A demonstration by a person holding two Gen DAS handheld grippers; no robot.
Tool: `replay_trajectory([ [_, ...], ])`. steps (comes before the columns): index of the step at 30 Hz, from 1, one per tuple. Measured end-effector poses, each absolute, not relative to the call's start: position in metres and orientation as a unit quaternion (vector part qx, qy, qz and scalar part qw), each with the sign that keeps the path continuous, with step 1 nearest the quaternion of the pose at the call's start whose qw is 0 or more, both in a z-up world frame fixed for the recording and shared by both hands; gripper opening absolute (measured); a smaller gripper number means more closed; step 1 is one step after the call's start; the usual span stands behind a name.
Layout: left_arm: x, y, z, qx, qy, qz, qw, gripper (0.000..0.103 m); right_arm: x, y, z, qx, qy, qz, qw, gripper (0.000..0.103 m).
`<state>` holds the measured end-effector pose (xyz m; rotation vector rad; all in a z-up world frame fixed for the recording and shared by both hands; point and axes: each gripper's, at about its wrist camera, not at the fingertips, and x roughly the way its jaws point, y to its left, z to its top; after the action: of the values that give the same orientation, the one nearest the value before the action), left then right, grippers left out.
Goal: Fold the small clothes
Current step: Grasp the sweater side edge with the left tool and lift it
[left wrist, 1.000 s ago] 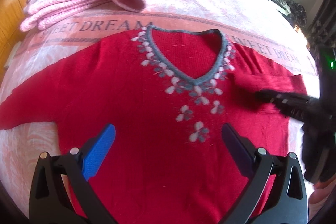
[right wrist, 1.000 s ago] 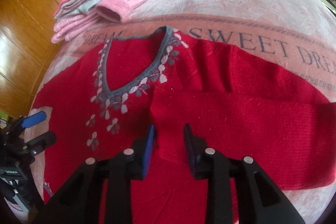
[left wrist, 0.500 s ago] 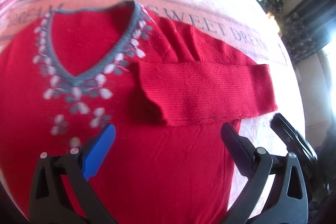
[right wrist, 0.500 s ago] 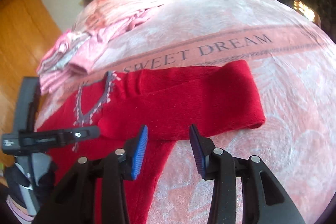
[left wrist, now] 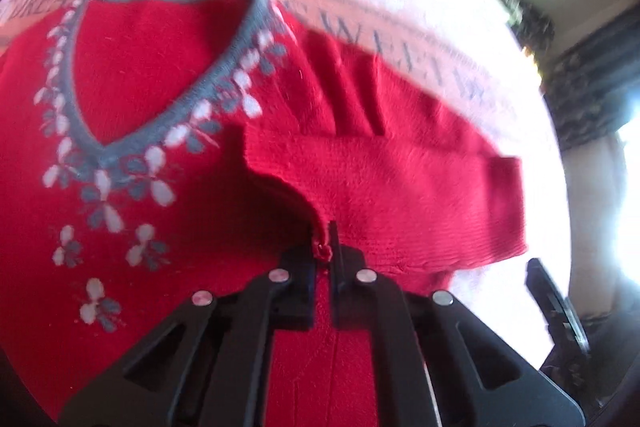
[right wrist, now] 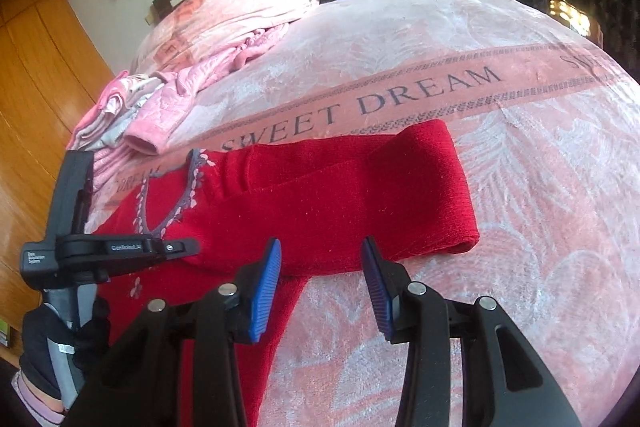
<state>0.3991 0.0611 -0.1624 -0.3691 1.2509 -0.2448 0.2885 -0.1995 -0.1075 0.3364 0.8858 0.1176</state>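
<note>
The red sweater [left wrist: 132, 219] lies flat on the bed [right wrist: 520, 211], one sleeve [left wrist: 400, 187] folded across its chest. The left tongs [left wrist: 325, 255] are clamped on the sleeve's cuff edge; best to draw it taut and level. The right tongs [right wrist: 320, 291] stand apart, empty. The blanket reads "SWEET DREAM" [right wrist: 360, 111]

1. Left wrist view looks forward along the left gripper [left wrist: 323, 259], low and very close over the red sweater [left wrist: 168, 235], facing its grey neckline; the picture is blurred.
2. Right wrist view looks past the right gripper [right wrist: 320, 291], higher and further back, facing up the pink blanket [right wrist: 500, 187] towards the headboard.
3. Both share the folded sleeve [right wrist: 360, 195] and the blanket's lettering; the right view also catches the left gripper at its left.
</note>
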Motion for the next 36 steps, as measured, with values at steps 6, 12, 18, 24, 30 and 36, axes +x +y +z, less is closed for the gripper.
replay_trajectory([
  [6, 0.382, 0.106, -0.109, -0.178, 0.501, -0.089, 0.842, 0.002, 0.289, -0.197, -0.109, 0.158, 0.429, 0.049, 0.888, 0.043],
  [12, 0.373, 0.184, -0.074, -0.159, 0.462, -0.022, 0.872, 0.002, 0.291, -0.187, -0.116, 0.150, 0.439, 0.053, 0.884, 0.043],
  [18, 0.361, 0.273, -0.070, -0.173, 0.458, 0.034, 0.871, 0.002, 0.294, -0.168, -0.121, 0.133, 0.450, 0.065, 0.881, 0.043],
  [24, 0.352, 0.314, -0.099, -0.196, 0.473, 0.056, 0.857, 0.003, 0.298, -0.150, -0.128, 0.119, 0.462, 0.071, 0.876, 0.043],
  [30, 0.362, 0.318, -0.151, -0.177, 0.535, 0.064, 0.823, 0.013, 0.322, -0.136, -0.126, 0.119, 0.472, 0.091, 0.869, 0.043],
  [36, 0.350, 0.340, -0.148, -0.179, 0.540, 0.073, 0.819, 0.032, 0.358, -0.126, -0.164, 0.080, 0.544, 0.069, 0.832, 0.045],
])
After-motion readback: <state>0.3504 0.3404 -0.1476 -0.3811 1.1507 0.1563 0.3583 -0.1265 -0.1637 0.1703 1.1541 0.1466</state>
